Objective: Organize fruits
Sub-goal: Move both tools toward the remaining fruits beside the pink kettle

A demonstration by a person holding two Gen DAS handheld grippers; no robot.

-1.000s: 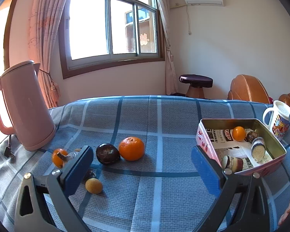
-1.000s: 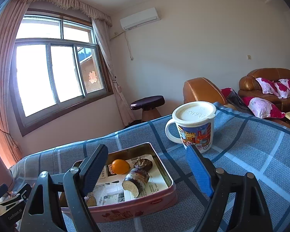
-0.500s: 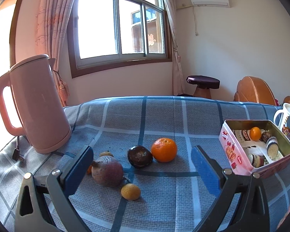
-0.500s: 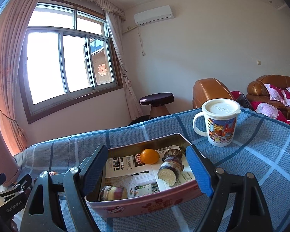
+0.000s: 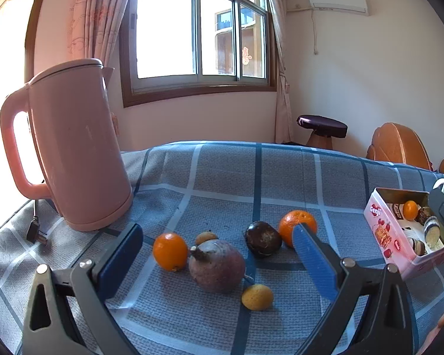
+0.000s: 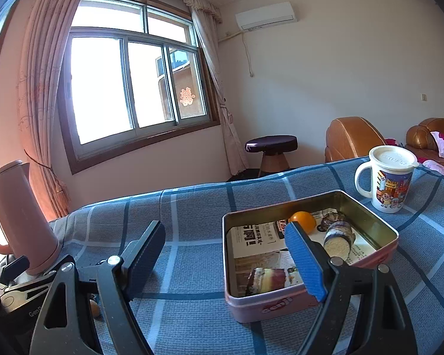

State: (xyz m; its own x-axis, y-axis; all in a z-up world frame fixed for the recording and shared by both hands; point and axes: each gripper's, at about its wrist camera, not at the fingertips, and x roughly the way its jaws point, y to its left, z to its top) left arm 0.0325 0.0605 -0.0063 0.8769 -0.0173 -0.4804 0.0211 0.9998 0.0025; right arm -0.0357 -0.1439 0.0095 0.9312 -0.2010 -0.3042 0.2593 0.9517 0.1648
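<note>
In the left wrist view, the left hand-held gripper (image 5: 216, 254) stands wide with nothing between its blue pads, low over the tabletop (image 5: 222, 177) with its blue checked cloth. Loose fruit lies just ahead: a purple-brown passion fruit (image 5: 217, 264) in the middle, a small orange (image 5: 170, 251) touching its left side, a little yellow fruit (image 5: 257, 296) nearest, another yellow one (image 5: 205, 237) just behind, a dark round fruit (image 5: 262, 238) and a larger orange (image 5: 297, 226) to the right. A pink kettle (image 5: 74, 148) stands far left; the pink tin (image 5: 381, 230) sits at the right edge. In the right wrist view, the right hand-held gripper (image 6: 225, 251) is likewise wide and empty, hovering near the tin (image 6: 281, 304), which holds a small orange fruit (image 6: 303, 220) and cut purple pieces (image 6: 337, 236) on printed paper. A lidded mug (image 6: 390, 180) stands far right.
</note>
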